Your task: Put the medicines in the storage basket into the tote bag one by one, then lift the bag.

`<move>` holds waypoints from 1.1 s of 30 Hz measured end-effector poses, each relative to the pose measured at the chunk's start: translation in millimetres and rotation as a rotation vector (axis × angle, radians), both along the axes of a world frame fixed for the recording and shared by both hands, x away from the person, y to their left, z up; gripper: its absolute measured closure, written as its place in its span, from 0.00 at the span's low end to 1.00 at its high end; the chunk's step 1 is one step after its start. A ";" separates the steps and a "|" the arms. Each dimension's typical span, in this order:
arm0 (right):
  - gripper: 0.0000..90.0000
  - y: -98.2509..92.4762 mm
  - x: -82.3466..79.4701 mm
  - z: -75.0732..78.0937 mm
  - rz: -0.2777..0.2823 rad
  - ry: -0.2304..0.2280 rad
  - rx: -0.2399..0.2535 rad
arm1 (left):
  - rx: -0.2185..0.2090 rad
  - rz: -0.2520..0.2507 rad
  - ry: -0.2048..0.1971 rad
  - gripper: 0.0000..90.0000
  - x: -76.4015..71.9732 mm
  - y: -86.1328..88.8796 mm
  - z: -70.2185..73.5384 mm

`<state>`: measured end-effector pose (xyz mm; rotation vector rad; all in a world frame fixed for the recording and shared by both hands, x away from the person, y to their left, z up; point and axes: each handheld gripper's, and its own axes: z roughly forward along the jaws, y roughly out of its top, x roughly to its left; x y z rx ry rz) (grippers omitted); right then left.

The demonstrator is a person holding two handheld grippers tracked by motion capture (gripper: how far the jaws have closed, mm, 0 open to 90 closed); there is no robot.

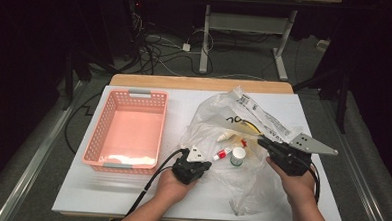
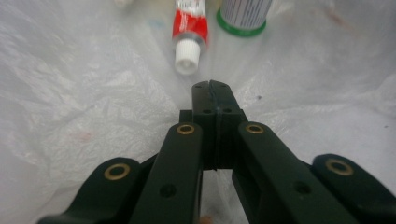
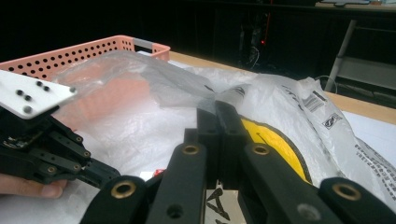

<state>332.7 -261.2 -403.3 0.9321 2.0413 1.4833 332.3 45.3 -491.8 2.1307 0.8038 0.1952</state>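
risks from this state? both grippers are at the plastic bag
1. The right gripper is shut on the bag's edge; the thin plastic bag may tear or slip out if pulled.
2. The left gripper is shut and empty, just short of the red-and-white tube; pushing ahead could shove the tube deeper instead of grasping it.
3. The small bottle stands right beside the tube and may get knocked over.

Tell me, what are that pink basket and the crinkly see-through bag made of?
The pink basket looks like moulded plastic, matt: stiff walls pierced with even rows of holes. The bag appears to be thin plastic film, glossy and translucent, wrinkled, with a red-and-white tube showing inside.
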 end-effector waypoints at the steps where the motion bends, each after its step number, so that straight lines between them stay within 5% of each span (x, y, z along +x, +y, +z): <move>1: 1.00 0.1 -0.2 0.1 -0.001 -0.001 0.004 | -0.016 0.013 -0.006 0.99 -0.8 1.2 0.1; 4: 1.00 1.0 -0.7 0.4 -0.005 -0.007 0.008 | -0.067 0.044 -0.021 0.99 -1.7 6.3 1.3; 17: 1.00 6.3 5.8 3.8 -0.014 -0.046 0.024 | -0.211 0.135 -0.231 0.98 -15.5 24.8 28.3; 30: 1.00 15.3 10.5 11.2 -0.004 -0.095 0.060 | -0.272 0.188 -0.412 0.98 -12.4 32.6 72.3; 33: 1.00 17.9 12.6 11.8 -0.012 -0.099 0.077 | -0.308 0.190 -0.423 0.98 -5.9 29.4 80.7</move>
